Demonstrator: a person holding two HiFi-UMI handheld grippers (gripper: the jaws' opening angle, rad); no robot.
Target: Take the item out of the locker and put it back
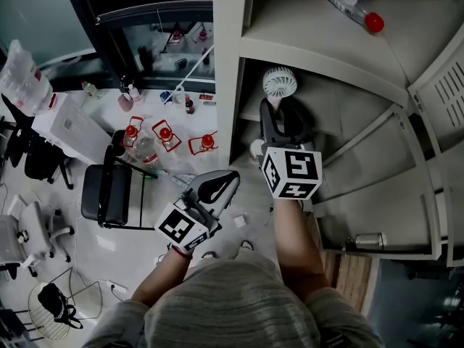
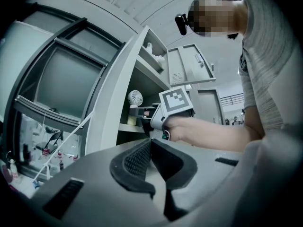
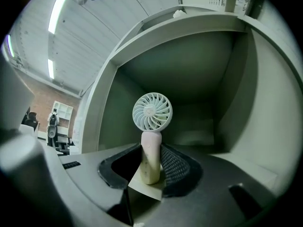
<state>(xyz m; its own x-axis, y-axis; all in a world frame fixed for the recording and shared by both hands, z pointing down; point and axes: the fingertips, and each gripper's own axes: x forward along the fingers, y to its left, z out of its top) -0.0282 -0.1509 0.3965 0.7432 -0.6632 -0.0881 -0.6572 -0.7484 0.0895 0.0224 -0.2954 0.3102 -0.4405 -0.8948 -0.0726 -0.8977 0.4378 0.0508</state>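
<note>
Jaws of my right gripper point(image 3: 151, 149) are closed on the pale handle of a small white fan point(image 3: 152, 111), with a pad meeting the handle on each side. The fan stands upright between the jaws. Its round grille rises clear above the jaw tips and faces back toward me. Gripper and fan sit inside an open compartment of the locker point(image 3: 189, 74), whose back wall lies beyond the jaw tips and whose side walls flank them to left and right. I cannot tell whether the foot of the handle rests on the compartment floor. From the head view I read the arm reaching forward into this compartment, the marker cube point(image 1: 291, 172) trailing behind the jaws. One shelf above the jaws lies a clear bottle point(image 1: 346, 0) with a red cap, on its side. My left gripper point(image 2: 148, 142) is held outside the locker, low and to the left of the right one. Its jaws are pressed together at the tips with nothing between them. Beyond those tips, the left gripper view shows the right gripper's cube and the fan inside the compartment.
</note>
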